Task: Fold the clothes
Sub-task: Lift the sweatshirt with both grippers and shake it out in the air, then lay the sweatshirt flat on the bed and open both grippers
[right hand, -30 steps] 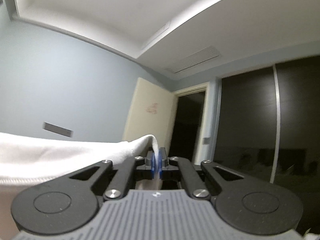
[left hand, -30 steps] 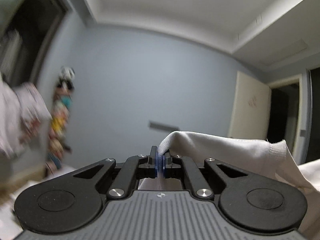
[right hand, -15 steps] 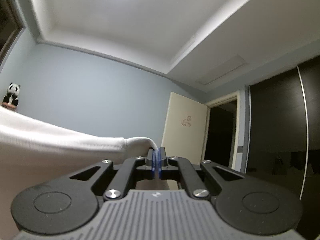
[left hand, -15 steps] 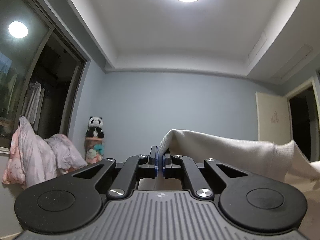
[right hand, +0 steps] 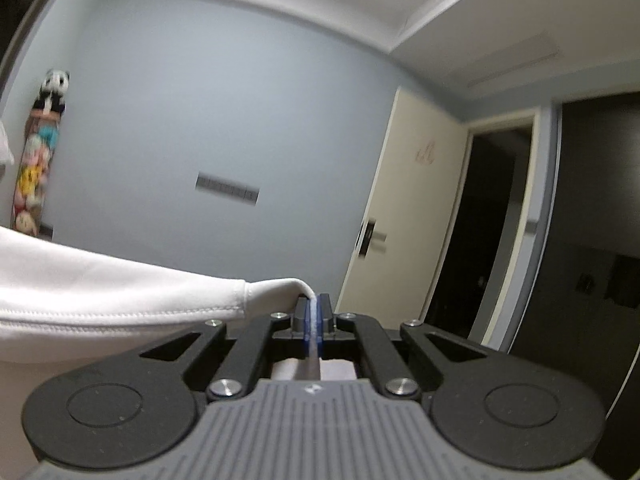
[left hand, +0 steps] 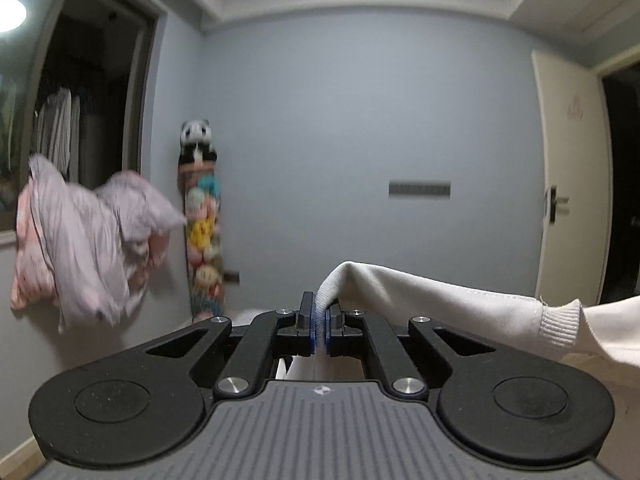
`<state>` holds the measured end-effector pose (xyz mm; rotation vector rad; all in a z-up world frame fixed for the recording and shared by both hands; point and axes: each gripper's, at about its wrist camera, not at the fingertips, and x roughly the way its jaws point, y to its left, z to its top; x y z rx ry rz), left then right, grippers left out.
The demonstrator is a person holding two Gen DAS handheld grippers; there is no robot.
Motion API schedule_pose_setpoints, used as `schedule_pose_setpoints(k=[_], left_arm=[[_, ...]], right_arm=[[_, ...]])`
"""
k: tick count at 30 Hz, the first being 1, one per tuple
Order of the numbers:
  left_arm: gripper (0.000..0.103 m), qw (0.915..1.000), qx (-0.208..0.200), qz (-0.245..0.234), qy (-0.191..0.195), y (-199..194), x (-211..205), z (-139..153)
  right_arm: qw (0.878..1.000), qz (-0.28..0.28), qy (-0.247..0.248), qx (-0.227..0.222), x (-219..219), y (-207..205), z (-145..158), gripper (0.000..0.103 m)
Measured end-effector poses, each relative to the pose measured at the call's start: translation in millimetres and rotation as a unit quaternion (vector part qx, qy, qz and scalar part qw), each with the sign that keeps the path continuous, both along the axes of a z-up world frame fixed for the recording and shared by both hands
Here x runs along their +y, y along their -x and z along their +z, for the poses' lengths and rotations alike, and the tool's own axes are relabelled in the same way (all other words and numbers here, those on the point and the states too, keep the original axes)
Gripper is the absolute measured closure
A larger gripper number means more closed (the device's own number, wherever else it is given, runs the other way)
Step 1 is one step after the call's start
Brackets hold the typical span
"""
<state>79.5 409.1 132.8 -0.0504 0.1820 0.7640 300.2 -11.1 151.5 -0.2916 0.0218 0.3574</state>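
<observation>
A cream-white garment (left hand: 448, 304) with a ribbed cuff hangs stretched in the air between both grippers. In the left wrist view my left gripper (left hand: 320, 320) is shut on one edge of it, and the cloth runs off to the right. In the right wrist view my right gripper (right hand: 314, 316) is shut on another edge of the same white garment (right hand: 120, 296), which stretches away to the left. Both grippers point roughly level toward the blue-grey wall. The lower part of the garment is hidden below the gripper bodies.
A pile of pink and lilac bedding (left hand: 84, 240) sits at the left by a dark window. A hanging column of plush toys topped by a panda (left hand: 198, 216) stands in the corner. A cream door (right hand: 404, 208) and a dark doorway (right hand: 492, 232) lie to the right.
Both views have tipped down from the ceiling to the wall; the ceiling light has left the frame. Both grippers sank with the garment still held, and more of the door and plush column shows.
</observation>
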Motion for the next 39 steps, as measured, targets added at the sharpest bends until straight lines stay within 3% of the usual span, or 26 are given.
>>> schedule_pose_setpoints(k=[9,16,23,30,32,34,35,36,37,39], left_arm=[[0.098,0.9937,0.106,0.012,0.034,-125.9,70.2,-116.5],[0.098,0.9794,0.194,0.013,0.055,-225.0,131.2,-222.9],[0.098,0.9627,0.262,0.001,0.066,-281.2,167.8,-315.1],[0.097,0.9580,0.278,-0.008,0.070,-292.1,172.0,-348.3],[0.091,0.9538,0.289,-0.010,0.083,-295.3,176.9,-354.7],[0.083,0.9506,0.297,-0.008,0.091,-295.7,180.5,-357.2],[0.071,0.9507,0.297,-0.005,0.090,-292.6,179.0,-354.8],[0.064,0.9531,0.290,-0.003,0.086,-288.2,176.8,-351.4],[0.050,0.9559,0.282,-0.001,0.081,-283.5,174.4,-347.8],[0.046,0.9626,0.262,-0.003,0.069,-268.8,165.5,-335.3]], right_arm=[[0.994,-0.015,0.070,0.079,100.9,-141.9,-121.5,0.100],[0.982,-0.025,0.150,0.115,187.3,-256.1,-226.5,0.100],[0.968,-0.023,0.204,0.145,246.4,-319.4,-321.6,0.100],[0.954,-0.023,0.215,0.207,273.9,-363.5,-370.1,0.099],[0.948,-0.019,0.211,0.237,274.3,-373.6,-375.3,0.098],[0.943,-0.017,0.208,0.259,272.1,-376.3,-375.2,0.091],[0.943,-0.018,0.206,0.261,270.4,-374.9,-372.5,0.082],[0.945,-0.019,0.203,0.256,268.1,-370.6,-369.0,0.063],[0.947,-0.017,0.201,0.251,264.5,-364.2,-362.7,0.055],[0.952,-0.006,0.190,0.241,254.5,-348.3,-348.5,0.052]])
